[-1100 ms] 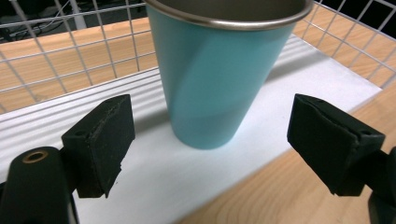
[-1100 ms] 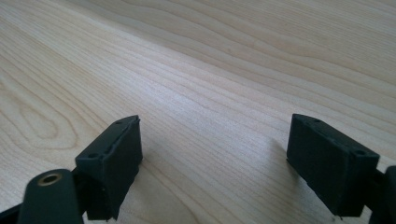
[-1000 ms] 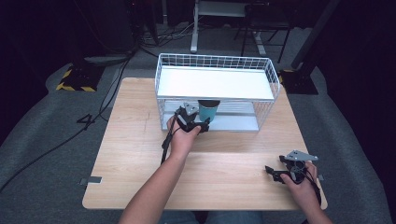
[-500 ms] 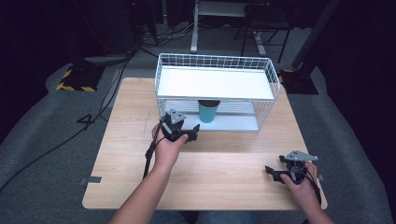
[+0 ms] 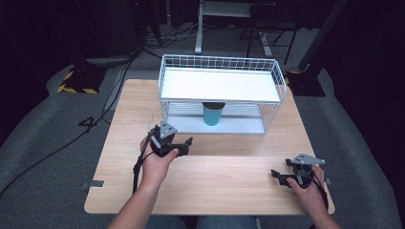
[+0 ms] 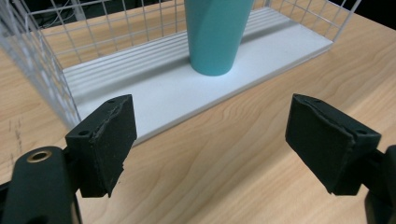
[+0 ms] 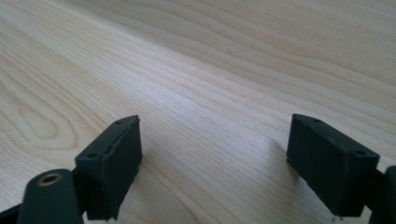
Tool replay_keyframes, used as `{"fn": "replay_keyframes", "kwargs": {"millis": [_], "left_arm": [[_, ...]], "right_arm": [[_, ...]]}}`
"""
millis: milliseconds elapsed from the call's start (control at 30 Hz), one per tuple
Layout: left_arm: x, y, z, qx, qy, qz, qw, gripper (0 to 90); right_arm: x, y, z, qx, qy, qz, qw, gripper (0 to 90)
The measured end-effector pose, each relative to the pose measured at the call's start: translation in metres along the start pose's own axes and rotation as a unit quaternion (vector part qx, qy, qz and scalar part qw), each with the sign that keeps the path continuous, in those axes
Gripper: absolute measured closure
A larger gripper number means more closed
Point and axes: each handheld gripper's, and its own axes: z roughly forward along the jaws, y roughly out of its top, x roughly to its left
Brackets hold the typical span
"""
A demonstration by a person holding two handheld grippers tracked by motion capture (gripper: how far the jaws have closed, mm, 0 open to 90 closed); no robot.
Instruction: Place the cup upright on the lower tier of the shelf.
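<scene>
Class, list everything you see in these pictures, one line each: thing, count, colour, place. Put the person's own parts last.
Table: one, light wood, centre.
Wire rack: one, white, two shelves, far half of table.
Cup: one, teal, upright on rack's lower shelf.
Floor: grey carpet, around table, cables trailing.
Left tool: one, black, open, held before the rack, apart from the cup.
Right tool: one, black, open, low over table's near right.
Hands: two, entering from the bottom.

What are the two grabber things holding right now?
Nothing. The left gripper and right gripper are both open and empty; the teal cup stands alone in the wire rack.
</scene>
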Motion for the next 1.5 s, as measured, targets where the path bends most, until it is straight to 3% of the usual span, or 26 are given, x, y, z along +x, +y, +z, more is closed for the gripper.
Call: {"fn": "replay_keyframes", "kwargs": {"millis": [400, 500, 633, 733, 967, 1100, 1300, 1500], "left_arm": [[0.013, -0.033, -0.036, 0.001, 0.004, -0.007, 1.0, 17.8], [0.014, -0.044, -0.049, 0.012, 0.013, 0.006, 0.9998, 17.9], [0.013, -0.052, -0.058, 0.01, 0.01, 0.01, 0.9999, 18.0], [0.013, -0.064, -0.066, 0.025, 0.012, 0.015, 0.9995, 18.0], [0.019, -0.085, -0.071, 0.049, 0.007, 0.001, 0.9988, 18.4], [0.027, -0.098, -0.071, 0.062, 0.014, -0.012, 0.9979, 19.2], [0.041, -0.116, -0.069, 0.096, 0.022, -0.022, 0.9949, 19.4], [0.046, -0.126, -0.065, 0.123, 0.022, -0.012, 0.992, 19.3]], "right_arm": [[0.0, 0.0, 0.0, 0.0, 0.0, 0.0, 1.0, 18.4], [0.0, 0.0, 0.0, 0.0, 0.0, 0.0, 1.0, 18.4], [0.0, 0.0, 0.0, 0.0, 0.001, 0.0, 1.0, 18.4], [0.0, 0.0, 0.0, 0.0, 0.001, -0.001, 1.0, 18.4], [0.0, 0.0, 0.0, 0.0, 0.001, -0.001, 1.0, 18.4], [0.0, 0.0, 0.0, 0.0, 0.001, -0.001, 1.0, 18.4], [0.0, 0.0, 0.0, 0.0, 0.001, -0.001, 1.0, 18.4], [0.0, 0.0, 0.0, 0.0, 0.001, -0.001, 1.0, 18.4]]}}
